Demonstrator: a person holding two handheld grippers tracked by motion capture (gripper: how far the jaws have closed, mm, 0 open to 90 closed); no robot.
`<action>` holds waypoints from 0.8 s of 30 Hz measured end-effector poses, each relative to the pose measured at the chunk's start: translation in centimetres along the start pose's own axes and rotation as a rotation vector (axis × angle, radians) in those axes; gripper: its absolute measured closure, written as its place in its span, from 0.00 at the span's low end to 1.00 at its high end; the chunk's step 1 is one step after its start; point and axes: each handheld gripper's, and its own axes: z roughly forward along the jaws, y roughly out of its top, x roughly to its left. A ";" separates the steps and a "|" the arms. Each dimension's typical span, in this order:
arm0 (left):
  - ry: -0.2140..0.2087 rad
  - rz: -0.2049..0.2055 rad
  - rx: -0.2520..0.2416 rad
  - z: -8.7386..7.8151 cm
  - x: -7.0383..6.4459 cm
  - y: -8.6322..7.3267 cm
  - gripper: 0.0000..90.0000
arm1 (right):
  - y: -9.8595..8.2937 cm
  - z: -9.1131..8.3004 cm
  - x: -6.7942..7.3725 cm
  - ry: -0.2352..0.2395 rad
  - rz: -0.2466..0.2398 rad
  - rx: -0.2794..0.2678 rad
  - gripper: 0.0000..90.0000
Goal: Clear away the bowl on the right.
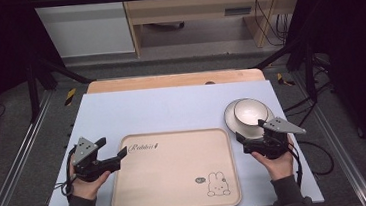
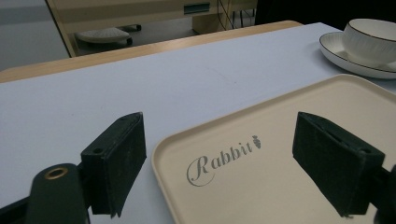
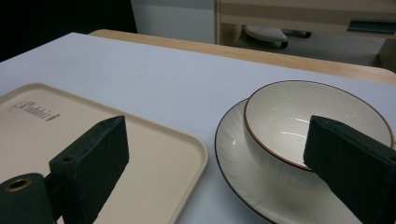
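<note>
Pale blue table (image 1: 171, 104), beige tray (image 1: 175, 176) between left gripper (image 1: 114, 149) and right gripper (image 1: 251, 138), both fingers spread empty, bowl (image 1: 250, 112) on saucer (image 1: 230, 119) beside tray.

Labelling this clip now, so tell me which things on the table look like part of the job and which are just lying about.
Likely part of the job:
bowl
saucer
tray
left gripper
right gripper

Lying about:
nothing else on the table

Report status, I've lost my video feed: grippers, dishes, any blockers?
Left gripper open at tray corner. Right gripper open beside bowl on saucer. Nothing in the way.
</note>
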 end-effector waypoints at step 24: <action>0.011 0.009 0.008 0.2 -0.1 0.0 0.20 | 1.8 1.1 -3.2 -0.145 0.037 0.029 0.13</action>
